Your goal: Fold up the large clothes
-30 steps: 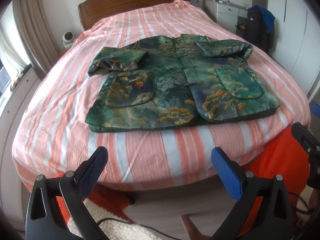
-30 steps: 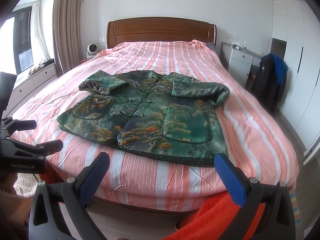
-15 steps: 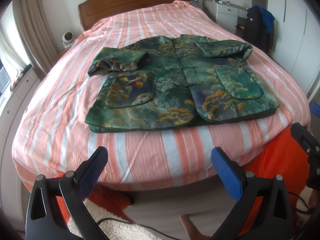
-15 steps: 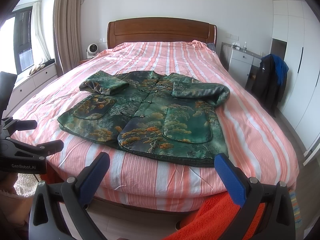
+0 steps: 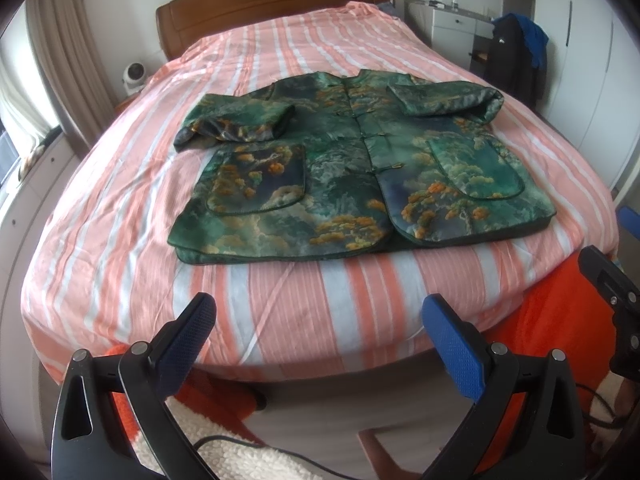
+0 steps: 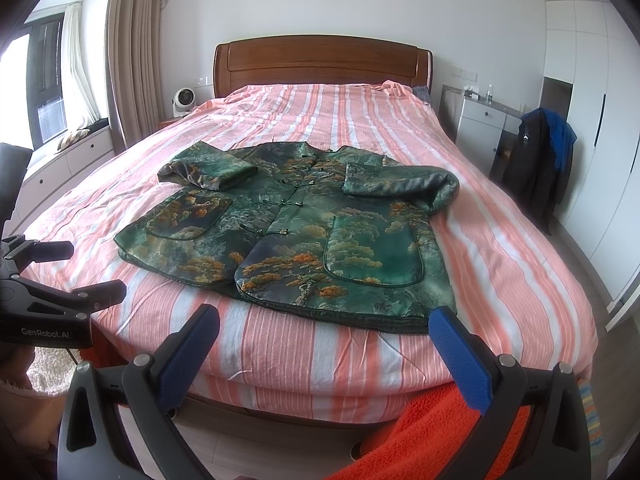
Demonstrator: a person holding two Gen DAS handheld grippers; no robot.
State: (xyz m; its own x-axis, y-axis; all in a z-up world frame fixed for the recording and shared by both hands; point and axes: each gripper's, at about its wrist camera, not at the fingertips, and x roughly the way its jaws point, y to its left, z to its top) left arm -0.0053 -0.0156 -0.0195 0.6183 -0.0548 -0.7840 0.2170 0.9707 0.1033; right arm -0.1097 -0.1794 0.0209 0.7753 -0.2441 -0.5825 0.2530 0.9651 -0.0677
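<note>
A green patterned jacket (image 5: 352, 168) lies flat, front up, on the bed, with both sleeves folded in across its chest; it also shows in the right wrist view (image 6: 296, 232). My left gripper (image 5: 316, 320) is open and empty, held off the foot of the bed, short of the jacket's hem. My right gripper (image 6: 324, 332) is open and empty, also at the foot of the bed, with its right fingertip (image 6: 444, 320) overlapping the jacket's near right corner in view. The left gripper's body (image 6: 44, 300) shows at the left of the right wrist view.
The bed has a pink and white striped cover (image 5: 120, 208) and a wooden headboard (image 6: 320, 60). An orange blanket (image 6: 432, 432) hangs at the foot. A white dresser (image 6: 480, 124) and dark hanging clothes (image 6: 536, 160) stand to the right, a small fan (image 6: 182, 102) to the left.
</note>
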